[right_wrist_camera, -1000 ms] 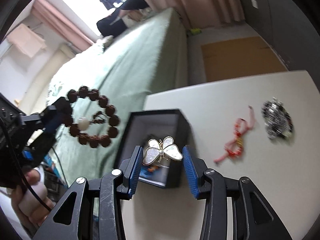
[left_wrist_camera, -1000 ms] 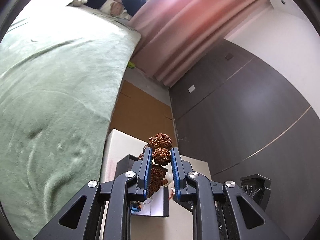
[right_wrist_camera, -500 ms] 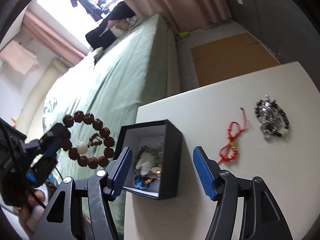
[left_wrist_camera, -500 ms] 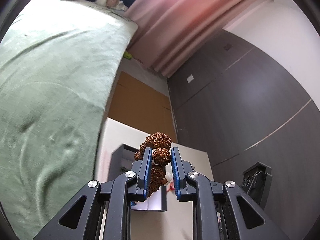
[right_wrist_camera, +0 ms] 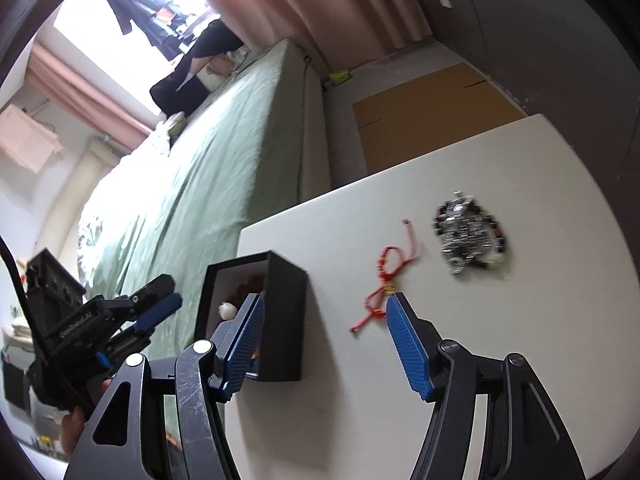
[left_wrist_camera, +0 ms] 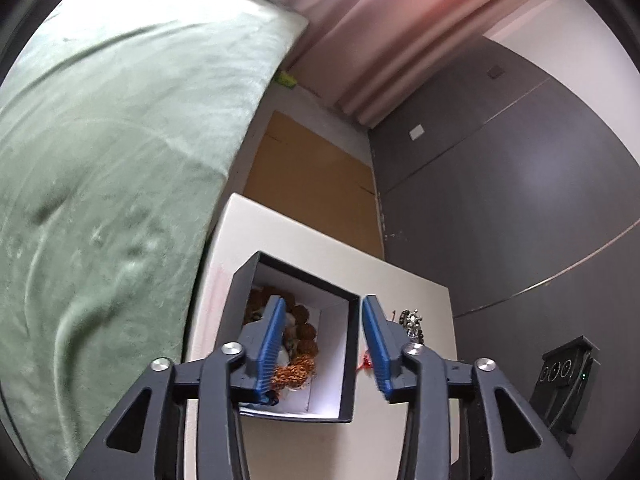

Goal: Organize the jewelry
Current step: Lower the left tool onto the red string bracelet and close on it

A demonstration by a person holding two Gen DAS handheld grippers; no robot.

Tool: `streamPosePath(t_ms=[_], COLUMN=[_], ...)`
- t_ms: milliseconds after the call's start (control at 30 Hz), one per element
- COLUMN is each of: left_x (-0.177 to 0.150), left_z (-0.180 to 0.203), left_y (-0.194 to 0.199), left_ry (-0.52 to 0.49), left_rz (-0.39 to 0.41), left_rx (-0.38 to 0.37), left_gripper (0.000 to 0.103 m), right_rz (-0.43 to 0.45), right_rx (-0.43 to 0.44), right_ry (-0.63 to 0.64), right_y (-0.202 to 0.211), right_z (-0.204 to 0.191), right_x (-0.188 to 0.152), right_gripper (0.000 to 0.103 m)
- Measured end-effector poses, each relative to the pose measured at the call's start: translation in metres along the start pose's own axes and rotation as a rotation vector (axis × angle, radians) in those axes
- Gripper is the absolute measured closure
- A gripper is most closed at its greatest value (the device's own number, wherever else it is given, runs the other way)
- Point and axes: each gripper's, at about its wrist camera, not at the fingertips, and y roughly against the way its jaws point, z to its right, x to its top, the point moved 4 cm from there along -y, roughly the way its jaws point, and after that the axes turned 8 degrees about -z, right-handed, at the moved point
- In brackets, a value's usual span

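Left wrist view: my left gripper (left_wrist_camera: 323, 340) stands with its blue pads spread wide and nothing between them, held over the open black jewelry box (left_wrist_camera: 348, 360). The brown bead bracelet (left_wrist_camera: 300, 344) lies inside on the box's white lining, partly hidden behind my left finger; I cannot make out the other pieces under it. The box sits on the white table (left_wrist_camera: 272, 236), near the edge that faces the green bedspread (left_wrist_camera: 112, 160). Beyond the box's right wall I see part of the red cord bracelet (left_wrist_camera: 365, 364) and of the silver and dark bead bracelet (left_wrist_camera: 413, 322)

Right wrist view: my right gripper (right_wrist_camera: 324, 344) is likewise wide open and empty, its left pad in front of the jewelry box (right_wrist_camera: 286, 320), its right pad just below the red cord bracelet (right_wrist_camera: 386, 280). That cord lies flat on the table (right_wrist_camera: 520, 320), between the box and the silver and dark bead bracelet (right_wrist_camera: 468, 236), which is blurred and rests well apart from the box. The left gripper (right_wrist_camera: 154, 310) shows beside the box on its bed side, and a cardboard sheet (right_wrist_camera: 432, 120) lies on the floor beyond the table
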Motion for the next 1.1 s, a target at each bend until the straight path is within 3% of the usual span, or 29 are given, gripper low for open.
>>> streamPosePath(t_ms=[100,233,533,833,1100], left_x=[-0.003,-0.008,-0.027,-0.036,-0.029], left_z=[0.006,0.017,0.07,0.115,0.12], left_y=[-0.003,-0.013,-0.037,-0.088,-0.136], left_ry=[-0.013,-0.034,-0.187,-0.3,-0.292], left_rz=[-0.002,-0.024,-0.066,-0.159,-0.239], left_rx=[-0.011,-0.014,-0.009,0.064,0.173], left_gripper=[0.048,0.048,0.047,0.048,0.054], right_rz=[0.019,0.036,0.059,0.038,0.019], right_rx=[-0.004,-0.017,-0.043,-0.072,-0.057], right_ry=[-0.03,-0.057,-0.137,-0.188,-0.227], right_y=[0.012,0.023,0.043,0.048,0.046], right_z=[0.015,0.03,0.066,0.099,0.12], right_x=[0.002,0.004,0.006,0.016,0.024], right_gripper=[0.039,0.039,0.039,0.039,0.039])
